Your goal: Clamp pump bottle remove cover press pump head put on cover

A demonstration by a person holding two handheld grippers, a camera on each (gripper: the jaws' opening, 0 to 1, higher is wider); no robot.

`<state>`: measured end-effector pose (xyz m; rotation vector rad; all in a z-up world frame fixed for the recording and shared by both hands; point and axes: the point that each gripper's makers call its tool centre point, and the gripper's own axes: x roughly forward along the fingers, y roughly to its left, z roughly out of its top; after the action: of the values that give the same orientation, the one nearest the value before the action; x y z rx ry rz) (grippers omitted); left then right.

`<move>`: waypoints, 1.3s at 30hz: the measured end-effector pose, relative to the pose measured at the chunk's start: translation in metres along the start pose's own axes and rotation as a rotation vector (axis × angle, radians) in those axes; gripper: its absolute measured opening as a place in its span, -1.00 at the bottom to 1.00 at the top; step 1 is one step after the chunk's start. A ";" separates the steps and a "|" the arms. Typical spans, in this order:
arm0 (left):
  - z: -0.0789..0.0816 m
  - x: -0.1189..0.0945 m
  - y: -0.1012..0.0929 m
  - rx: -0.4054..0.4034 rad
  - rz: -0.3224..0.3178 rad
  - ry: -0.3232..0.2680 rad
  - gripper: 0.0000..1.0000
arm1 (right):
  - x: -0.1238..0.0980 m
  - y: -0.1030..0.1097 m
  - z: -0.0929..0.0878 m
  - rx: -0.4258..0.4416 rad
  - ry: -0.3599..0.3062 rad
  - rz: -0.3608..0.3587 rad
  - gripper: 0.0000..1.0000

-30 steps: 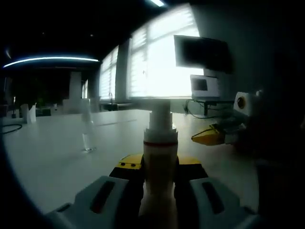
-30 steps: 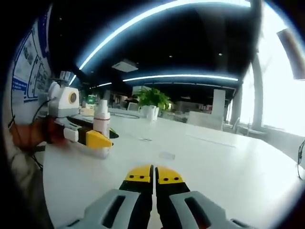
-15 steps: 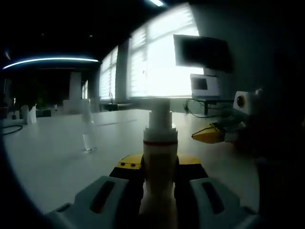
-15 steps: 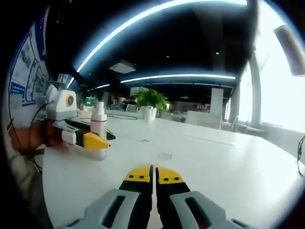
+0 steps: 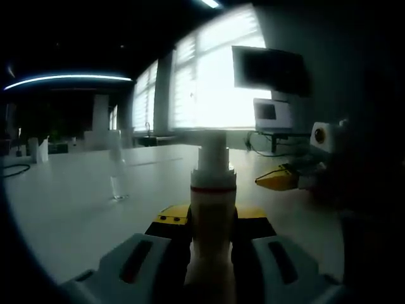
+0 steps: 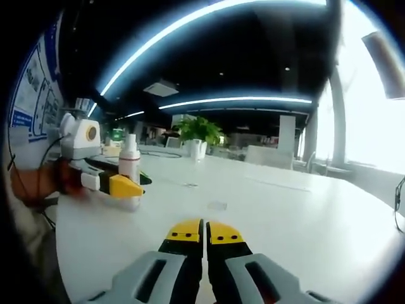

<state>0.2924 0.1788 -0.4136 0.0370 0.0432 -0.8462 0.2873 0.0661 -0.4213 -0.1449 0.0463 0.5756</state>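
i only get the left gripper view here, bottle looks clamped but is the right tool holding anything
Observer: No. In the right gripper view the right tool is shut with its yellow tips together and nothing between them.
Operator: ok so where is the cover
Observer: A clear cover lies on the white table ahead of the right tool, apart from it.
Operator: and the bottle, how does it sit from that side
Observer: The pump bottle stands upright on the table with the left tool clamped around its lower body. The pump head is bare above the jaws.
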 end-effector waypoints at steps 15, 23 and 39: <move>0.000 0.000 -0.002 0.006 -0.004 0.002 -0.71 | -0.002 0.001 0.004 -0.020 -0.023 0.007 -1.00; -0.001 0.001 -0.001 0.003 -0.006 0.003 -0.71 | -0.001 0.000 0.002 -0.039 -0.015 0.002 -1.00; -0.001 0.000 -0.002 -0.001 -0.008 0.003 -0.71 | -0.002 -0.002 0.001 -0.047 -0.007 -0.013 -1.00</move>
<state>0.2913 0.1777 -0.4145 0.0376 0.0465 -0.8539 0.2867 0.0637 -0.4200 -0.1887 0.0256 0.5645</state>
